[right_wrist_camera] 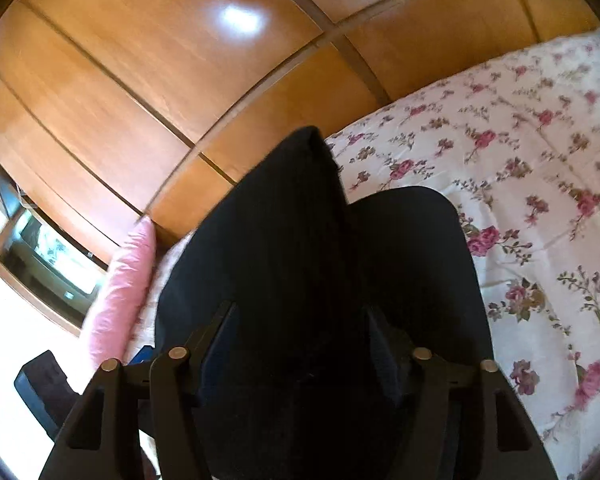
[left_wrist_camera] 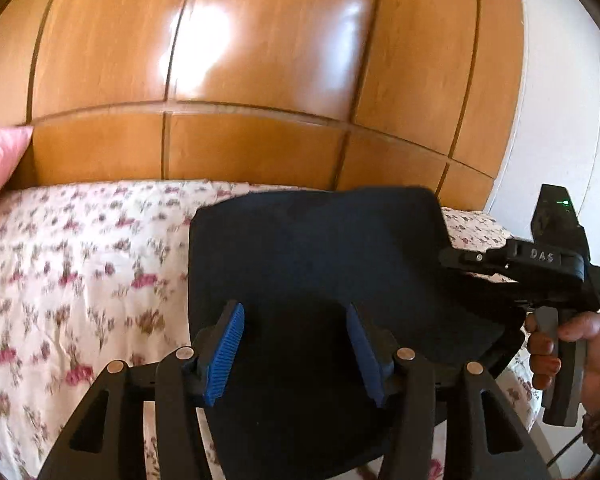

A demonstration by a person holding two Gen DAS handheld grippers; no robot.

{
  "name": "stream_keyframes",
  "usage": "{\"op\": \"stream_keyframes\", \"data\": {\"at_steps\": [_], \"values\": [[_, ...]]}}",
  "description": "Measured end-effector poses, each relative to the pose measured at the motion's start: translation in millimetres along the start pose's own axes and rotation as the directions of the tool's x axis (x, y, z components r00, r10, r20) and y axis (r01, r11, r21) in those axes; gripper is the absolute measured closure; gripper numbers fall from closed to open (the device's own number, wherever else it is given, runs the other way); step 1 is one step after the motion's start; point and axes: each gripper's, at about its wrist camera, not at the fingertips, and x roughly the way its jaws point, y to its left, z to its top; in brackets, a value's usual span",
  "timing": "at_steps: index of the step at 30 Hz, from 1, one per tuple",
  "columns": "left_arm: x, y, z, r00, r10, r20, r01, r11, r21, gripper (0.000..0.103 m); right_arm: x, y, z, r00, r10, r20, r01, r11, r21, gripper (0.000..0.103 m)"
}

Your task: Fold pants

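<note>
The dark navy pants (left_wrist_camera: 320, 248) lie folded into a compact pad on the floral bedspread (left_wrist_camera: 80, 260). My left gripper (left_wrist_camera: 296, 350) hovers over their near edge, open, its blue pads (left_wrist_camera: 224, 348) apart and not pressing the cloth. My right gripper (left_wrist_camera: 452, 260) reaches the pants' right edge, with a hand (left_wrist_camera: 572, 344) on its grip. In the right wrist view the pants (right_wrist_camera: 320, 240) fill the space between the fingers of the right gripper (right_wrist_camera: 300, 332). A hump of cloth rises ahead. The pads are lost in the dark, so contact is unclear.
A glossy wooden wardrobe (left_wrist_camera: 240, 60) stands right behind the bed. A pink pillow (left_wrist_camera: 0, 160) (right_wrist_camera: 128, 272) leans at the bed's left end. The bedspread (right_wrist_camera: 520, 160) spreads out beside the pants. A white wall (left_wrist_camera: 560, 120) is at the right, and a framed screen (right_wrist_camera: 48, 268) beyond the pillow.
</note>
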Motion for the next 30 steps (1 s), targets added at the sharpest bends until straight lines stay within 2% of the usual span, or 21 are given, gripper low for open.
{"op": "stream_keyframes", "data": {"at_steps": [1, 2, 6, 9, 12, 14, 16, 18, 19, 20, 22, 23, 24, 25, 26, 28, 30], "values": [[-2, -2, -2, 1.000, 0.009, 0.010, -0.009, 1.000, 0.010, 0.049, -1, 2, -2, 1.000, -0.028, 0.004, 0.028, 0.999, -0.016, 0.077], [-4, -5, -3, 1.000, 0.010, 0.019, -0.011, 1.000, 0.024, 0.049, -3, 2, -4, 0.999, -0.032, 0.005, 0.033, 0.999, -0.016, 0.085], [-14, -13, 2, 0.997, -0.025, 0.075, 0.021, 0.998, 0.055, 0.049, -33, 3, 5, 0.995, 0.048, 0.083, -0.051, 0.998, 0.030, 0.090], [-20, -20, 10, 0.992, -0.039, 0.122, 0.031, 0.997, 0.069, 0.049, -58, 19, 17, 0.987, 0.069, 0.144, -0.066, 0.998, -0.024, 0.092], [-21, -23, 16, 0.991, -0.041, 0.129, 0.031, 0.996, 0.079, 0.048, -76, 34, 26, 0.978, 0.083, 0.193, -0.071, 0.995, -0.068, 0.095], [-12, -25, 16, 0.995, -0.015, 0.097, 0.005, 0.996, 0.094, 0.047, -85, 34, 29, 0.972, 0.068, 0.226, -0.053, 0.996, -0.070, 0.102], [3, -24, 13, 0.999, 0.008, 0.038, -0.012, 0.995, 0.097, 0.047, -86, 24, 28, 0.975, 0.041, 0.218, -0.027, 0.998, -0.063, 0.102], [22, -22, 2, 0.999, 0.018, -0.038, -0.015, 0.995, 0.094, 0.046, -72, 10, 21, 0.985, -0.065, 0.158, 0.072, 0.997, -0.042, 0.102], [27, -22, -2, 0.998, 0.031, -0.051, -0.025, 0.995, 0.101, 0.046, -62, 4, 14, 0.990, -0.085, 0.112, 0.090, 0.995, -0.043, 0.101], [26, -22, -6, 0.999, 0.040, -0.031, -0.037, 0.993, 0.114, 0.046, -52, -1, 4, 0.994, -0.091, 0.058, 0.094, 0.994, -0.051, 0.098], [22, -24, -11, 0.999, 0.036, -0.005, -0.035, 0.991, 0.129, 0.043, -45, -2, -6, 0.994, -0.104, 0.039, 0.107, 0.992, -0.069, 0.097], [21, -25, -13, 0.999, 0.036, 0.001, -0.036, 0.990, 0.133, 0.043, -45, -2, -9, 0.994, -0.100, 0.052, 0.104, 0.991, -0.079, 0.091], [21, -24, -14, 0.999, 0.035, 0.005, -0.035, 0.990, 0.135, 0.043, -46, -2, -10, 0.993, -0.098, 0.066, 0.103, 0.992, -0.079, 0.081], [21, -23, -16, 0.999, 0.030, 0.011, -0.032, 0.990, 0.136, 0.043, -47, -4, -8, 0.991, -0.108, 0.079, 0.113, 0.991, -0.066, 0.051], [21, -22, -17, 1.000, 0.025, 0.012, -0.027, 0.990, 0.136, 0.043, -50, -7, -5, 0.987, -0.122, 0.104, 0.126, 0.991, -0.036, 0.032], [19, -20, -20, 1.000, 0.018, 0.019, -0.021, 0.992, 0.128, 0.043, -56, -14, -1, 0.986, -0.080, 0.146, 0.079, 0.997, 0.010, 0.032], [18, -20, -23, 0.999, 0.019, 0.032, -0.023, 0.991, 0.131, 0.043, -53, -19, 4, 0.991, -0.039, 0.129, 0.036, 0.999, 0.025, 0.032]]}}
